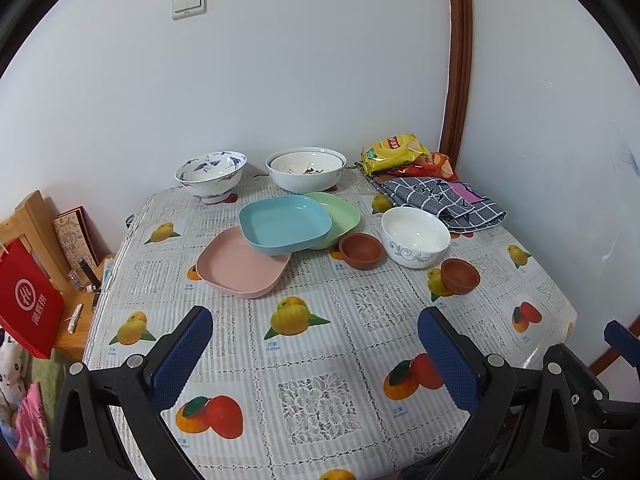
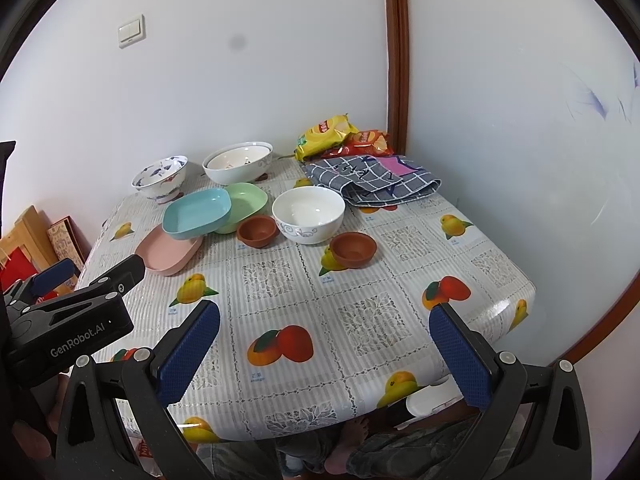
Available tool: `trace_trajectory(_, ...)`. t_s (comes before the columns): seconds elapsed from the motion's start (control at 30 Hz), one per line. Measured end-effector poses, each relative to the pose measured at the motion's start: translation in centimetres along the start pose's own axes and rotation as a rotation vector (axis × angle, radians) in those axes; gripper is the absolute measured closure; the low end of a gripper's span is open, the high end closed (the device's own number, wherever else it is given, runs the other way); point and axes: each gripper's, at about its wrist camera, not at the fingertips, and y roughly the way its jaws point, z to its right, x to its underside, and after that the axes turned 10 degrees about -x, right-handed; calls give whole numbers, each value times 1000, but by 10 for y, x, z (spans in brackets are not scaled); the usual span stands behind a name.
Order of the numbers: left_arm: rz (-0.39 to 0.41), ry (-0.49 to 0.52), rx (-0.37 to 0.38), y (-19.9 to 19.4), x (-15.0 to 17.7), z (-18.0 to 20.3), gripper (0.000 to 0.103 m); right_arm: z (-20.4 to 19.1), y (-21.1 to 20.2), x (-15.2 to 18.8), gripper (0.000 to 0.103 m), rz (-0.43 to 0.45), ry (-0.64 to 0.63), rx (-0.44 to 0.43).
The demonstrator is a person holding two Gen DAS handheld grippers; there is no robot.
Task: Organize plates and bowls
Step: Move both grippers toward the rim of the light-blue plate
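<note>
Both of your grippers hang over the near edge of the counter (image 1: 360,360), which is covered in a fruit-print cloth. The left gripper (image 1: 316,344) has its fingers (image 1: 180,356) spread wide and empty. The right gripper (image 2: 326,344) is the same, fingers (image 2: 188,352) released and holding nothing.

Farther in, toward the right, a small brown bowl (image 1: 460,276) sits alone. Just beyond it stands a white bowl with a grey scroll pattern (image 1: 415,242), and a second small brown bowl (image 1: 361,250) sits just left of that one.

In the middle lie three square plates, overlapping. The pink plate (image 1: 240,268) is nearest, the blue plate (image 1: 285,224) rests tilted on its far edge, and the green plate (image 1: 340,216) lies partly under the blue one on the right.

Near the back wall, a blue-and-white patterned bowl (image 1: 211,174) stands at the left. To its right a large white bowl (image 1: 306,174) holds a smaller bowl nested inside.

In the far right corner lie a folded checked cloth (image 1: 440,200) and, behind it, snack bags (image 1: 400,152).
</note>
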Motion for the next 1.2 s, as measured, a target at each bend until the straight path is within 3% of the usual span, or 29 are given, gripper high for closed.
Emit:
trace_trajectory(0.53, -28, 23, 18, 29, -24, 15, 0, 11, 23, -15, 0, -7, 51, 15)
trace_trajectory(1.03, -109, -18, -5, 111, -64, -7, 2, 19, 89, -55, 1, -50, 87, -114)
trace_trajectory(1.2, -150, -31, -28, 143, -69, -19, 4, 7, 124, -66, 9, -104, 49, -128)
